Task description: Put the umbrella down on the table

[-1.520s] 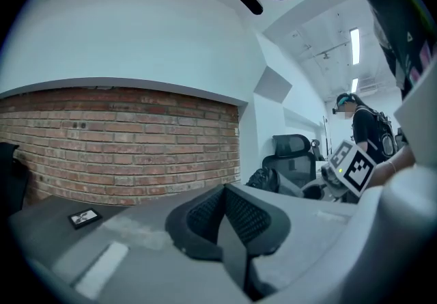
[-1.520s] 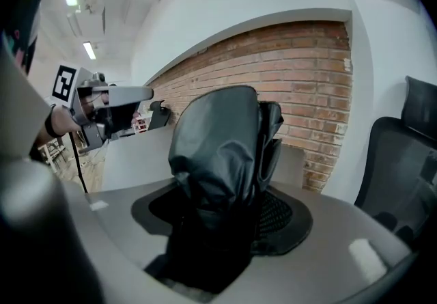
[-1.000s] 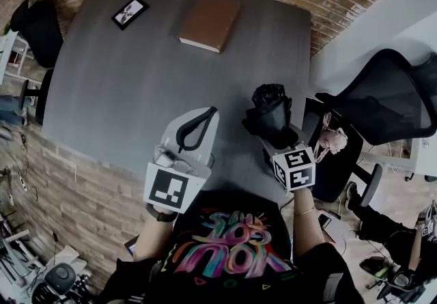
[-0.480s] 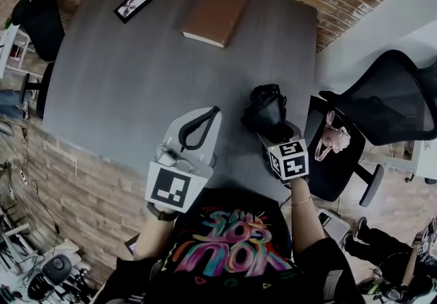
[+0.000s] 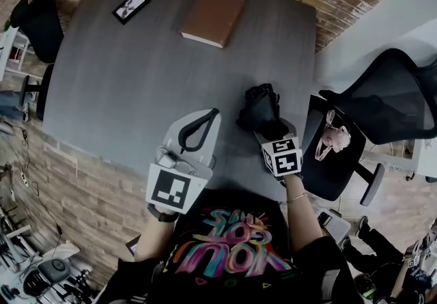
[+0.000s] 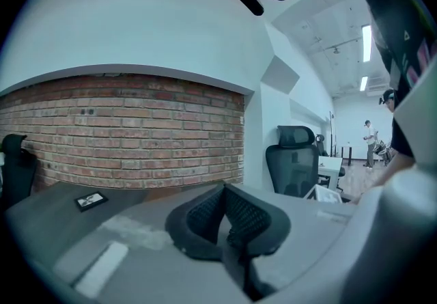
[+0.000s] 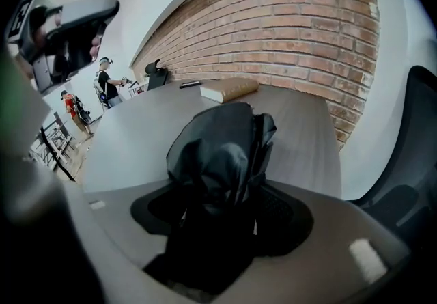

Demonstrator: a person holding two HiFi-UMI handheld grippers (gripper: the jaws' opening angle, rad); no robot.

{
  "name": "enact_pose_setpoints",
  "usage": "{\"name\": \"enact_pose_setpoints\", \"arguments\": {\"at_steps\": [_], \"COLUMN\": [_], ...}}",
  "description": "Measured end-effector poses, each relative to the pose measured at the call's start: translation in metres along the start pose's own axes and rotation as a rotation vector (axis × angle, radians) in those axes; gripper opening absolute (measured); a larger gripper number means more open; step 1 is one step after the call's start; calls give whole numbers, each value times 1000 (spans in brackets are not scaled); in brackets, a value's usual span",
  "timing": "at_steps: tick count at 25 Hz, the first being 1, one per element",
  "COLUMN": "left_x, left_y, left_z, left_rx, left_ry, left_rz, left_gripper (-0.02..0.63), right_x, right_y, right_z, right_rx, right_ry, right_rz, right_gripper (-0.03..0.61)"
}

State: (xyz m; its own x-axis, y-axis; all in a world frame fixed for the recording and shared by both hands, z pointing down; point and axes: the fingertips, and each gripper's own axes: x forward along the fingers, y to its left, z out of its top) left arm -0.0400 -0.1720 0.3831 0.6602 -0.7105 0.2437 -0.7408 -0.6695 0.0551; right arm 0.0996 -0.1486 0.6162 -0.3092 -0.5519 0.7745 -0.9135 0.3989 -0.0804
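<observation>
The grey table (image 5: 123, 77) fills most of the head view, and a black office chair (image 5: 392, 98) stands off its right side. Most of the tabletop is bare, which leaves plenty of room to set something down.

The folded black umbrella (image 5: 259, 108) sits over the near right part of the table, clamped in the right gripper (image 5: 265, 123). In the right gripper view the jaws are closed on its bunched fabric (image 7: 218, 159). The free end points toward the far side, probably so that it can be lowered first. I cannot tell whether it touches the surface yet.

The left gripper (image 5: 208, 117) hovers near the umbrella's left. Its pads (image 6: 205, 210) meet at the tips with nothing between them, so it seems to be kept out of the way.

A brown book (image 5: 213, 17) and a small picture frame (image 5: 130, 6) lie at the far edge, well apart from the umbrella.
</observation>
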Motion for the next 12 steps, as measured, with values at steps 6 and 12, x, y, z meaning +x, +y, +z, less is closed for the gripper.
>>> {"name": "enact_pose_setpoints", "arguments": {"at_steps": [6,12], "left_x": [-1,-2], "left_y": [2,-1], "left_z": [0,2], "left_rx": [-3,-2], "left_ry": [-4,-9], "left_rz": [5,3], "left_gripper": [-2,-2], "right_x": [2,-3], "right_y": [0,0], "right_z": [1,1], "right_rx": [12,14], "right_ry": [-13,-18], "right_rz": [1,-2], "right_gripper": [299,310]}}
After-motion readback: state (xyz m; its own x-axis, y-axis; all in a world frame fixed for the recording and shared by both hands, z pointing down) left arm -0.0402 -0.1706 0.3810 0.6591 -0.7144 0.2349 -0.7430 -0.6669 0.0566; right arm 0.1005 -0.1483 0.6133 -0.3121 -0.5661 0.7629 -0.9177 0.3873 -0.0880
